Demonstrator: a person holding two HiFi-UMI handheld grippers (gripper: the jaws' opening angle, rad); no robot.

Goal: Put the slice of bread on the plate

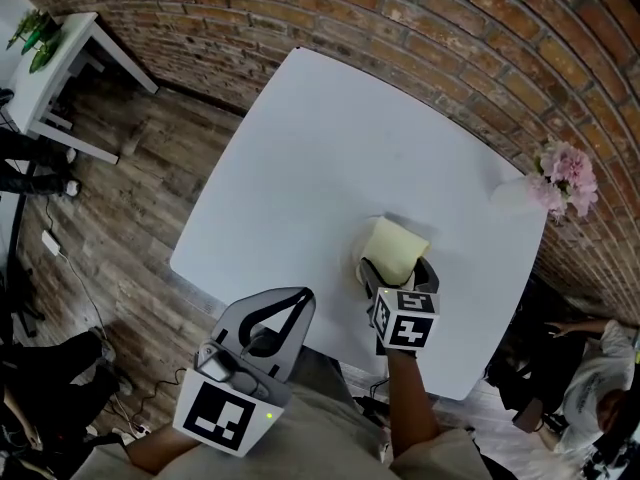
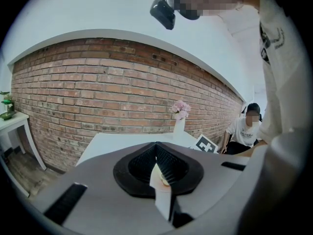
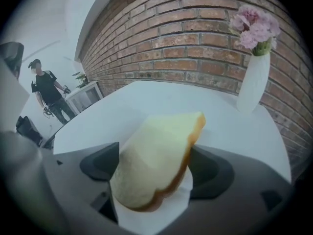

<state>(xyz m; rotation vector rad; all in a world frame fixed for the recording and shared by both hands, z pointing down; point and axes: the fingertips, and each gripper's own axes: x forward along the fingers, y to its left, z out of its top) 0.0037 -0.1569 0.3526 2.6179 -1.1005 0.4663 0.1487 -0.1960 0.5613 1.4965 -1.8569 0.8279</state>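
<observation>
A pale slice of bread point(image 1: 396, 248) with a brown crust stands tilted on the white table point(image 1: 300, 168), near its front right part. My right gripper point(image 1: 398, 268) is around it. In the right gripper view the slice of bread point(image 3: 159, 163) leans between the wide-set jaws of the right gripper point(image 3: 154, 165), which are open. A faint curved white edge point(image 1: 364, 270) beside the slice may be the plate's rim; I cannot tell for sure. My left gripper point(image 1: 303, 294) hangs off the table's front edge, shut and empty, and the left gripper point(image 2: 156, 147) points over the table.
A white vase of pink flowers point(image 1: 560, 180) stands at the table's right corner, also in the right gripper view as the vase point(image 3: 254, 82). A brick wall runs behind. A seated person point(image 1: 600, 378) is at the right, and a white side table point(image 1: 60, 78) at the far left.
</observation>
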